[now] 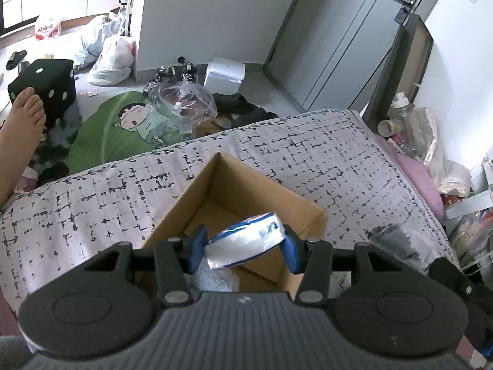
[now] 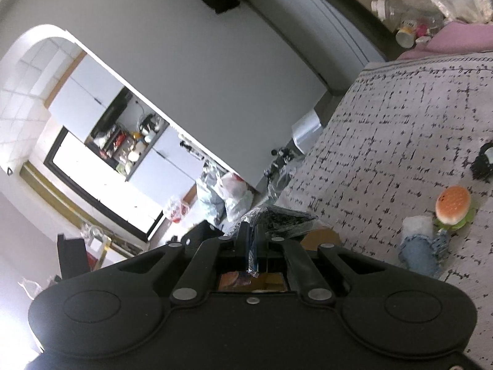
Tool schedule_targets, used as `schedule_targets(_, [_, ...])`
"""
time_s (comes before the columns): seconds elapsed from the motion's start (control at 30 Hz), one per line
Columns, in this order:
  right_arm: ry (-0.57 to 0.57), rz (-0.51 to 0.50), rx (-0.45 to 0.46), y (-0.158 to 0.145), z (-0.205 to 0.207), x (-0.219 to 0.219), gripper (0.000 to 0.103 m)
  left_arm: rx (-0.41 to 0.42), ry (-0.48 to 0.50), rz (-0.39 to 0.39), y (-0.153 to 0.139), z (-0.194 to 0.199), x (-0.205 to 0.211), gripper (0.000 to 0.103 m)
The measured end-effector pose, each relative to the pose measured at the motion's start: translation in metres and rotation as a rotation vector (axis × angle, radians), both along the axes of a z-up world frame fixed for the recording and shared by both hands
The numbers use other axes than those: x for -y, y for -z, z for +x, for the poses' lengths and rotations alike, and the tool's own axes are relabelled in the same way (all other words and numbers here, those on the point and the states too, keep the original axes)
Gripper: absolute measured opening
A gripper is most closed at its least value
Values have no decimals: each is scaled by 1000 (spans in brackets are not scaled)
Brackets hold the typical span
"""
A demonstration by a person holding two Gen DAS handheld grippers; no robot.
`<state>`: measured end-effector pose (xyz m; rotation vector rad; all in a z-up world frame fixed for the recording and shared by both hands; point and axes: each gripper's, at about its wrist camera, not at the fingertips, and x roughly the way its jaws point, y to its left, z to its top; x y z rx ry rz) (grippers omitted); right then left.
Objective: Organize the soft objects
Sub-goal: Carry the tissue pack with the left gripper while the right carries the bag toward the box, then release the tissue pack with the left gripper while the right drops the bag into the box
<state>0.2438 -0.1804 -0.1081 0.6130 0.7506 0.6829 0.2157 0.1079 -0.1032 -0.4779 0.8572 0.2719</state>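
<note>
One cardboard box [image 1: 215,197] stands open on the bed cover [image 1: 92,203], and the left gripper [image 1: 245,245] hangs over it, its blue pads clenched on one white-and-blue tissue pack [image 1: 246,240] that sits above the box's near half. One crinkled clear bag [image 1: 215,280] lies low in the box, at its near left. To the right of the box, one dark item in clear wrapping [image 1: 397,243] appears above the bed.

The right wrist view shows what the left view does not: the right gripper [image 2: 252,240], its two fingers pressed flat together on a thin edge of clear film, with a dark packet in plastic [image 2: 277,219] just beyond the tips; whether that film belongs to the packet cannot be told. Further right on the cover lie one burger-shaped soft toy [image 2: 453,206], one pale foam block [image 2: 416,225] just left of it, one piece of blue denim [image 2: 422,249] nearer, and one black object [image 2: 483,163] at the far right edge.

Only the left view shows the floor beyond the bed: one green leaf-shaped mat [image 1: 123,123] with a cartoon figure, one black dice-shaped cube [image 1: 46,83], one white box [image 1: 225,74], two plastic bags [image 1: 114,58] by the wall, and a person's bare foot [image 1: 24,117] at the left.

The cover is white with a broken black grid print. A grey door [image 1: 348,30] stands far right, and clutter with a clear bottle [image 1: 400,108] lines the bed's right side.
</note>
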Motion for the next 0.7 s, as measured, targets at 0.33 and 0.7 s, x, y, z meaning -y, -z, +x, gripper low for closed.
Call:
schedule_targets(0.33, [-54, -86, -16, 11, 0, -33, 2, -53, -6, 14, 27, 12, -19, 51])
schedule_targets(0.7, [-83, -147, -13, 18, -1, -54, 2, -41, 36, 33, 18, 6, -21, 61])
